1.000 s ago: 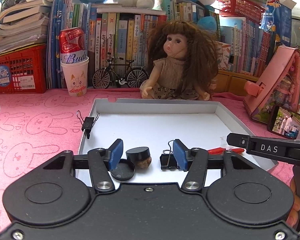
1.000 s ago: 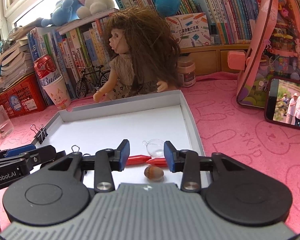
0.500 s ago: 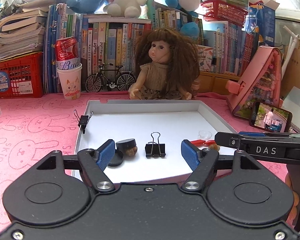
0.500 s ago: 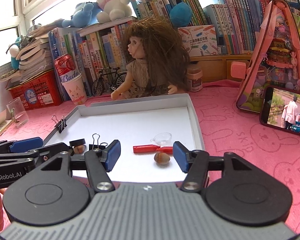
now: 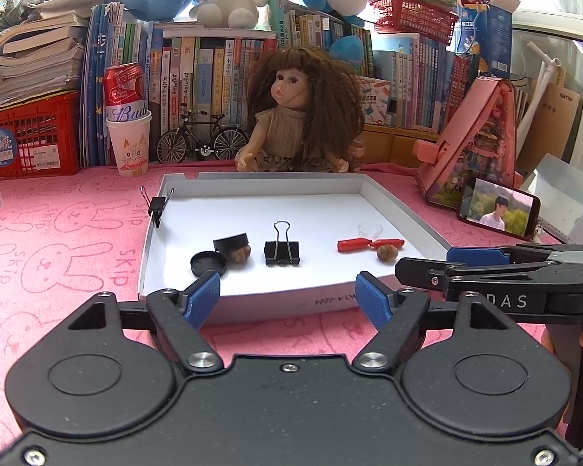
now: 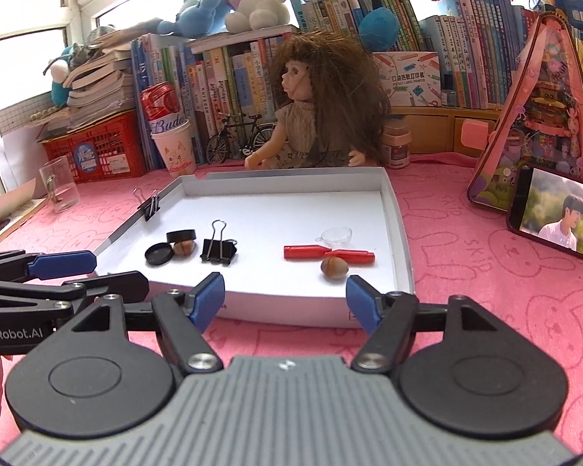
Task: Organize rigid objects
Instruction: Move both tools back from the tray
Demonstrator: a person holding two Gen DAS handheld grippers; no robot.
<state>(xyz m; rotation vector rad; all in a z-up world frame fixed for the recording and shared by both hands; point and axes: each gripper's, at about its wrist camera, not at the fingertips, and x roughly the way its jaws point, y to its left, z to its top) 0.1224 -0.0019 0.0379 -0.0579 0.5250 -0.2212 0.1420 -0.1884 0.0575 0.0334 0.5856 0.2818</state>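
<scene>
Inside the white tray (image 5: 400, 209) on the pink desk (image 5: 58, 240), here's the lineup: at the left a black round lid (image 5: 208, 264) lies flat, touching a tipped black cap (image 5: 231, 241) with a brown nut (image 5: 241, 253) tucked against it; just beside them, a black binder clip (image 5: 281, 252) sits with its wire handles pointing toward the far wall. Over to the right, a red stick (image 6: 328, 253) lies crosswise, a second nut (image 6: 334, 267) just in front of it and a small clear dish (image 6: 335, 235) just behind. Another binder clip (image 5: 158, 206) is clamped on the tray's left rim. Both grippers sit outside the near edge of the tray: the left gripper (image 5: 287, 301) has just been opening, its blue fingers (image 5: 203, 299) apart with nothing between them; the right gripper (image 6: 285, 299) likewise, fingers (image 6: 208, 299) spread and empty. Behind the tray a doll (image 5: 303, 112) sits against the bookshelf, a phone (image 6: 559, 213) plays video at the right, and a cat cup (image 5: 129, 143) holds a red can.
</scene>
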